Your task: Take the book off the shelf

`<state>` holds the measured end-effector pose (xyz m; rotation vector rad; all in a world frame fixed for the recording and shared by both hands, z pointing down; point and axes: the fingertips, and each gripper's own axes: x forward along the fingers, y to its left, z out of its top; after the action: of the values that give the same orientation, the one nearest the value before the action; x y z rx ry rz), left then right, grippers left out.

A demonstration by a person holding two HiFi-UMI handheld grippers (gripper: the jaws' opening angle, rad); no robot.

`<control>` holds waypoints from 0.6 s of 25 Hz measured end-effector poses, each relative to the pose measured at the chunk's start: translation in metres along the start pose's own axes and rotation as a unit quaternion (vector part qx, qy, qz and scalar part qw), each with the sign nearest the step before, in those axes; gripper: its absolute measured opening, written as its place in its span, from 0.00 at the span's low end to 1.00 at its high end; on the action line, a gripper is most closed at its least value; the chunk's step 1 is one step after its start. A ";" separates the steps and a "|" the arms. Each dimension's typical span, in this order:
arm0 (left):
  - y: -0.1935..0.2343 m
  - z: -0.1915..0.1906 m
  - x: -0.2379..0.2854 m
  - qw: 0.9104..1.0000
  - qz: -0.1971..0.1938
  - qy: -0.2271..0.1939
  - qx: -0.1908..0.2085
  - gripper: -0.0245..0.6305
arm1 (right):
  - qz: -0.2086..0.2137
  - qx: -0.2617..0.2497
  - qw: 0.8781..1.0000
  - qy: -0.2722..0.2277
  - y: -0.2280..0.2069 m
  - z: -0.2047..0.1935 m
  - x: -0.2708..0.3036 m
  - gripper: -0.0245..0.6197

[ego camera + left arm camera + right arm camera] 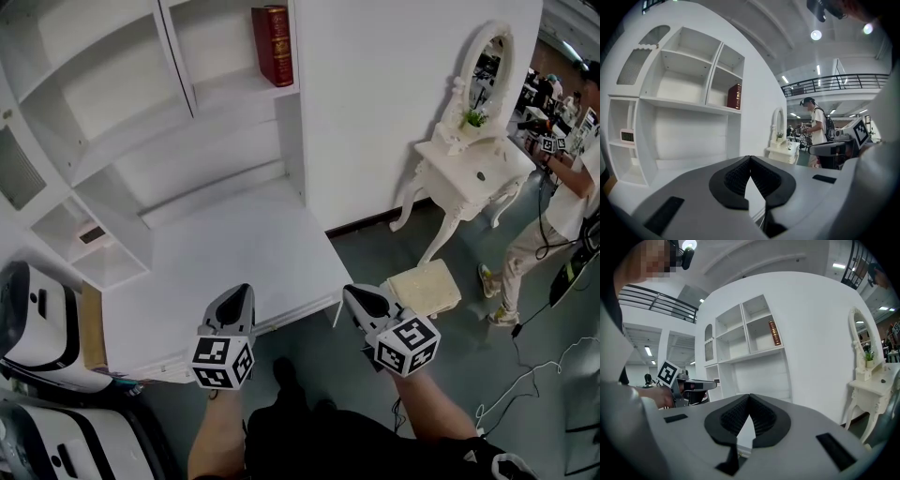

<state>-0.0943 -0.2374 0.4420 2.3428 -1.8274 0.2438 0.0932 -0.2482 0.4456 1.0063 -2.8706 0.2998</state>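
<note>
Two tools, one tall white shelf unit point(112, 122) and one book are what we have to work with. The unit rises from the back of a white worktop point(225, 253). The red book point(273, 44) stands upright in its upper right compartment, just beside that compartment's right wall and well apart from us. Our left tool point(239, 292) and right tool point(354, 292) hang low over the worktop's near edge, both clenched tip to tip on nothing. We judge the risks lie ahead: tools that arrive closed would only shove the book deeper, and a thin pinch on one cover could let it swing or topple off the shelf. The head view shows both tools together and the worktop between us and the shelf. The two gripper views show the book's gold-banded spine from below, high above the tools. Only the right gripper view shows the left tool side-on.
</note>
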 end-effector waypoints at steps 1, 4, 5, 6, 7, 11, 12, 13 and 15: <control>0.004 0.002 0.005 1.000 -0.002 -0.003 0.000 0.05 | -0.002 -0.002 1.000 0.001 -0.002 0.001 0.004 0.06; 0.017 0.006 0.023 1.000 -0.008 -0.009 -0.001 0.05 | -0.009 -0.007 1.000 0.001 -0.011 0.005 0.021 0.06; 0.022 0.008 0.029 1.000 -0.010 -0.011 0.000 0.05 | -0.012 -0.008 1.000 0.000 -0.014 0.007 0.029 0.06; 0.028 0.010 0.035 1.000 -0.012 -0.012 0.000 0.05 | -0.014 -0.010 1.000 0.000 -0.018 0.010 0.037 0.06; 0.034 0.014 0.041 1.000 -0.014 -0.015 0.001 0.05 | -0.014 -0.011 1.000 -0.001 -0.020 0.014 0.048 0.06; 0.063 0.033 0.068 0.999 -0.032 -0.029 0.002 0.05 | -0.010 -0.022 1.000 -0.003 -0.020 0.034 0.097 0.06; 0.066 0.039 0.074 0.998 -0.047 -0.031 0.008 0.05 | -0.011 -0.024 1.000 -0.005 -0.020 0.040 0.108 0.06; 0.068 0.044 0.080 0.997 -0.066 -0.031 0.018 0.05 | -0.014 -0.024 1.000 -0.007 -0.021 0.047 0.118 0.06; 0.070 0.054 0.092 0.994 -0.094 -0.026 0.055 0.05 | -0.024 -0.023 0.999 -0.011 -0.026 0.059 0.136 0.06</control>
<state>-0.1385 -0.3528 0.4119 2.5992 -1.6398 0.2662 0.0027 -0.3634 0.4112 1.0752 -2.8541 0.2184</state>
